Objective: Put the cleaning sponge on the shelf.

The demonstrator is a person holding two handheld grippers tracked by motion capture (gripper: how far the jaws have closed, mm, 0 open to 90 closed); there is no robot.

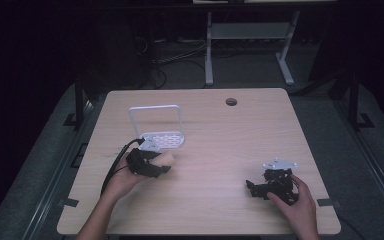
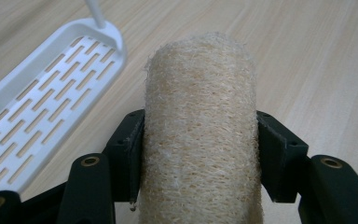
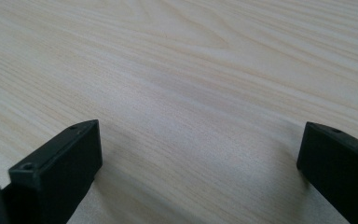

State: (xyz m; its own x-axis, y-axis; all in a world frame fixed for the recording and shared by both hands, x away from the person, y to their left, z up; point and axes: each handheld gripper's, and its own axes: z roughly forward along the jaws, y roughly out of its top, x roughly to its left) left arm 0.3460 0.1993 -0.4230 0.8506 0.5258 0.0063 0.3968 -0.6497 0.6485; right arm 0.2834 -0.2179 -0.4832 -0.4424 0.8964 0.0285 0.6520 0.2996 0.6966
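Nearest the person, at the table's front right, the right hand (image 1: 295, 210) held the right gripper (image 1: 272, 186) low over the wooden table (image 1: 220, 150). In the right gripper view its two black jaws stood wide apart with nothing but bare wood grain between them.

At the front left, the left hand (image 1: 120, 181) held the left gripper (image 1: 152, 165), a black cable trailing back along the forearm. Its jaws were closed on a loofah sponge (image 2: 200, 135), a pale tan, coarse-fibred roll. In the left gripper view the jaws pressed against both of its sides, and the roll stuck out forward past them over the table. From the high view the sponge's end showed just beyond the gripper, near the middle left of the table.

Just beyond the sponge sat a white rack (image 1: 162, 135), its slotted tray flat on the table and a rectangular wire frame rising from its far edge. The sponge was just beside the tray, not on it.

Farther off, a round hole (image 1: 231, 102) was set near the table's back edge.
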